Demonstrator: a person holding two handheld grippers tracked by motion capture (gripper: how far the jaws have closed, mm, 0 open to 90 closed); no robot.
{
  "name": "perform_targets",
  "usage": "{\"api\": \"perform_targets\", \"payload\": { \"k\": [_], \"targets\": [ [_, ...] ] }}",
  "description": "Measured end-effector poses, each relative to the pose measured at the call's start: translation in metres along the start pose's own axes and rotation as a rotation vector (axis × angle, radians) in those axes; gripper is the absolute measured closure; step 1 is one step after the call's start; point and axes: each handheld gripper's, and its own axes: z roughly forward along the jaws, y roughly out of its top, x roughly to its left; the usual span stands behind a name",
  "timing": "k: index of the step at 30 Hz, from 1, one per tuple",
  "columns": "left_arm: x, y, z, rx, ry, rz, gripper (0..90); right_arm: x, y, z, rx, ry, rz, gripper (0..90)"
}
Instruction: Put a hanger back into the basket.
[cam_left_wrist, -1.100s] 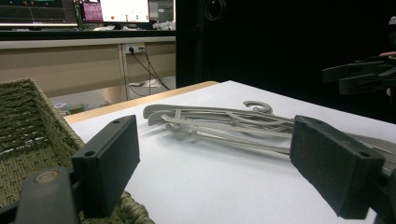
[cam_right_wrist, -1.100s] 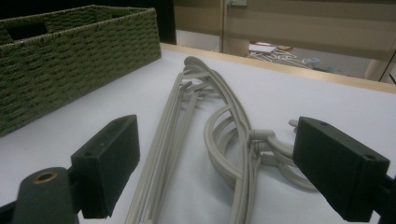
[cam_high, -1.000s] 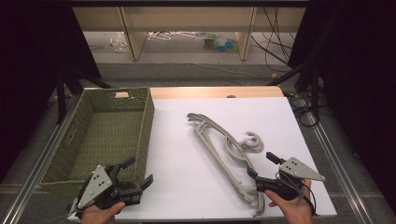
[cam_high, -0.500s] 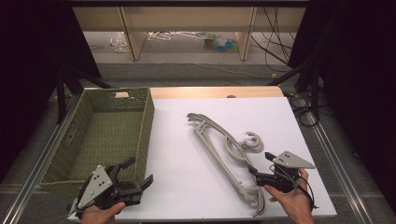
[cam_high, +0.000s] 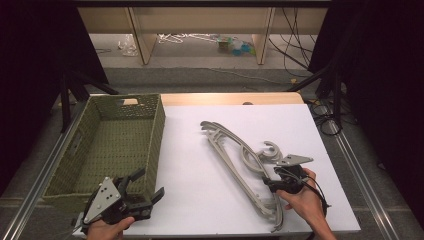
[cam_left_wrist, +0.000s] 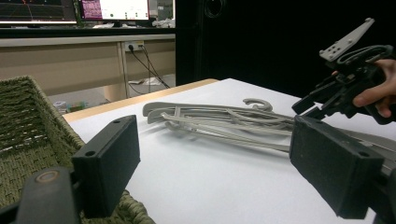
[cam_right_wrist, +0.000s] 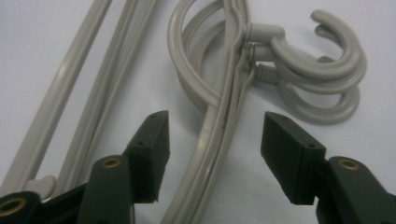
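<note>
the right gripper (cam_right_wrist: 212, 158) fingers (cam_right_wrist: 152, 144) have just been closing and are straddling the hangers (cam_high: 240, 160) below the hooks, not yet pressing. the stack is lying on the worktop (cam_high: 200, 190). risk: pinching one hanger only, so the others are slipping loose. the left gripper (cam_high: 145, 187) is resting open beside the basket (cam_high: 90, 150).

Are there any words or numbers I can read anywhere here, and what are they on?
No text can be read.
Hanger: tiny raised marks along its arm in the right gripper view, too small and blurred to read.
Screens: at the top of the left gripper view, bright windows and lines, too far and blurred to read.
Basket, table and both grippers, left and right: no lettering visible.
</note>
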Motion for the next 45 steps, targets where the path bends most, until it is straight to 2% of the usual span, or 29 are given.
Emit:
{"api": "perform_targets", "payload": {
  "k": [4, 6, 7, 10, 11, 12, 15, 17, 19, 20, 21, 22, 23, 25, 27, 29, 30, 31, 33, 35, 39, 40, 41, 42, 44, 45],
  "targets": [
    [0.000, 0.000, 0.000, -0.002, -0.001, 0.002, 16.1, -0.004, 0.004, 0.012, 0.052, 0.003, -0.018, 48.9],
    [0.001, 0.000, 0.000, -0.001, 0.000, 0.003, 16.1, -0.002, 0.006, 0.016, 0.070, 0.006, 0.001, 52.0],
    [0.001, 0.000, 0.000, -0.002, 0.000, 0.003, 16.1, -0.003, 0.007, 0.018, 0.071, -0.001, -0.021, 54.3],
    [0.000, 0.000, 0.000, -0.002, 0.000, 0.002, 16.1, -0.003, 0.009, 0.020, 0.081, 0.002, -0.014, 58.1],
    [0.000, 0.000, 0.000, -0.001, 0.000, 0.002, 16.1, -0.006, 0.009, 0.024, 0.061, -0.003, -0.036, 62.1],
    [0.000, 0.000, 0.000, -0.001, -0.001, 0.004, 16.1, -0.006, 0.009, 0.024, 0.061, -0.003, -0.036, 62.1],
    [0.000, 0.000, 0.000, 0.000, -0.001, 0.002, 16.1, -0.005, 0.011, 0.024, 0.088, 0.017, -0.016, 64.9],
    [0.000, 0.000, 0.000, -0.001, -0.001, -0.001, 16.1, -0.004, 0.013, 0.023, 0.112, 0.021, 0.027, 67.2],
    [0.000, 0.000, 0.000, -0.001, -0.001, 0.002, 16.1, -0.004, 0.013, 0.024, 0.100, 0.016, 0.023, 68.9],
    [0.000, 0.000, 0.000, 0.000, -0.001, 0.003, 16.1, -0.005, 0.014, 0.022, 0.118, 0.020, 0.014, 71.8],
    [0.000, 0.000, 0.000, -0.001, -0.002, 0.002, 16.1, -0.006, 0.014, 0.022, 0.106, 0.012, 0.014, 72.0],
    [0.000, 0.000, -0.001, -0.002, -0.002, 0.002, 16.1, -0.006, 0.015, 0.020, 0.104, 0.013, 0.036, 72.7],
    [0.000, 0.000, 0.000, -0.002, -0.003, 0.003, 16.1, -0.007, 0.015, 0.020, 0.088, 0.007, 0.024, 73.1],
    [0.000, 0.001, -0.001, -0.002, -0.002, 0.003, 16.1, -0.008, 0.016, 0.018, 0.080, -0.001, 0.040, 74.3],
    [0.000, 0.001, -0.001, -0.002, -0.002, 0.003, 16.1, -0.009, 0.016, 0.016, 0.085, 0.000, 0.030, 74.9],
    [0.000, 0.001, -0.001, -0.003, -0.003, 0.005, 16.1, -0.014, 0.019, 0.011, 0.035, 0.007, -0.023, 76.3],
    [0.000, 0.001, -0.001, -0.003, -0.003, 0.005, 16.2, -0.014, 0.019, 0.011, 0.035, 0.007, -0.023, 76.3],
    [0.000, 0.001, -0.001, -0.003, -0.003, 0.005, 16.2, -0.013, 0.020, 0.009, 0.022, 0.009, 0.006, 76.7],
    [0.000, 0.001, -0.001, -0.003, -0.003, 0.006, 16.1, -0.016, 0.023, 0.003, -0.007, 0.019, -0.011, 77.9],
    [0.001, 0.001, -0.001, -0.004, -0.003, 0.006, 16.1, -0.019, 0.024, -0.002, -0.059, 0.032, -0.025, 79.0],
    [0.001, 0.001, -0.001, -0.005, -0.002, 0.005, 16.1, -0.020, 0.026, -0.007, -0.075, 0.059, -0.001, 79.8],
    [0.001, 0.001, -0.001, -0.005, -0.002, 0.006, 16.1, -0.020, 0.026, -0.009, -0.093, 0.076, 0.005, 80.6],
    [0.000, 0.002, -0.001, -0.006, 0.000, 0.003, 16.1, -0.021, 0.026, -0.010, -0.105, 0.063, -0.012, 80.9],
    [0.000, 0.002, -0.001, -0.007, 0.002, 0.000, 16.1, -0.020, 0.026, -0.012, -0.104, 0.066, 0.007, 81.3],
    [0.000, 0.002, -0.001, -0.007, 0.002, 0.000, 16.1, -0.019, 0.027, -0.016, -0.119, 0.073, -0.001, 81.7],
    [0.000, 0.002, -0.001, -0.007, 0.001, 0.002, 16.2, -0.018, 0.028, -0.018, -0.130, 0.073, -0.020, 81.8]
  ]
}}
